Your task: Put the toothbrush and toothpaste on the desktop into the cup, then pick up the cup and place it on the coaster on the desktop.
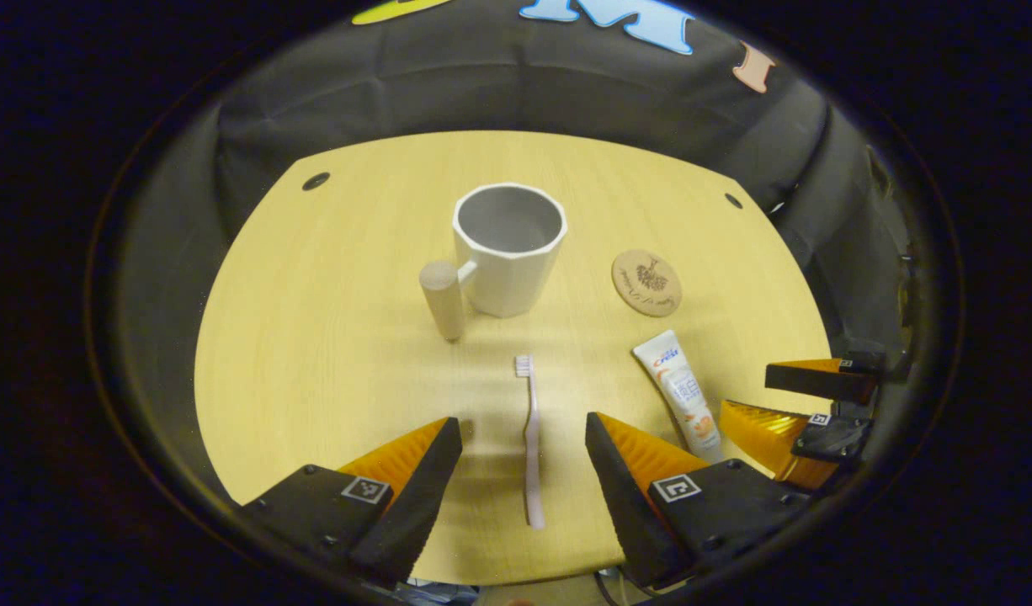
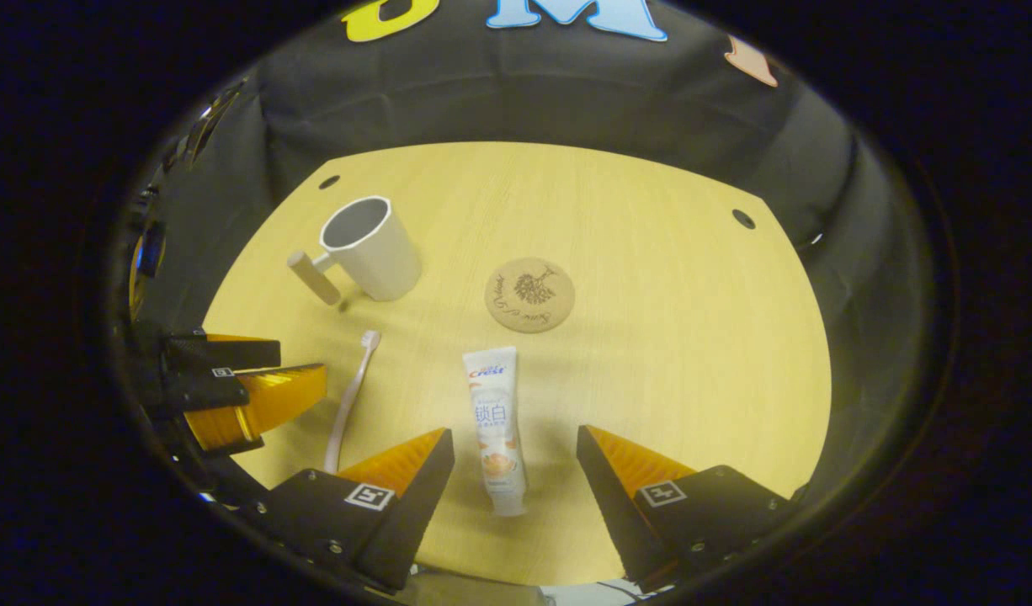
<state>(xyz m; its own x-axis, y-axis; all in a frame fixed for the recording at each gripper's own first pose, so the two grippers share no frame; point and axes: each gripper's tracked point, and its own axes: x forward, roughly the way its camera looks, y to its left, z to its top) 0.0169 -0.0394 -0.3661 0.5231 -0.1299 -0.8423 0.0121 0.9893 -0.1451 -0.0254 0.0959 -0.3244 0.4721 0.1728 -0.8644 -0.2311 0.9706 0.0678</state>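
Observation:
A pale toothbrush [image 1: 530,438] lies flat on the wooden desktop [image 1: 314,362], bristles pointing away, between the spread fingers of my left gripper [image 1: 524,438], which is open and not touching it. A white toothpaste tube [image 2: 497,425] lies cap-end near, between the fingers of my open right gripper [image 2: 516,450]. Beyond them stands an empty white cup [image 1: 508,248] with a wooden peg handle [image 1: 443,299] on its left. A round cork coaster [image 1: 646,282] lies to the right of the cup. In the left gripper view the tube [image 1: 683,391] sits right of the brush, with the right gripper [image 1: 798,404] beside it.
The desktop's near edge runs just under both grippers. Two small dark holes [image 1: 316,180] [image 1: 733,200] sit at the far corners. Black cloth walls close in behind and on both sides. Bare wood stretches right of the coaster [image 2: 530,295].

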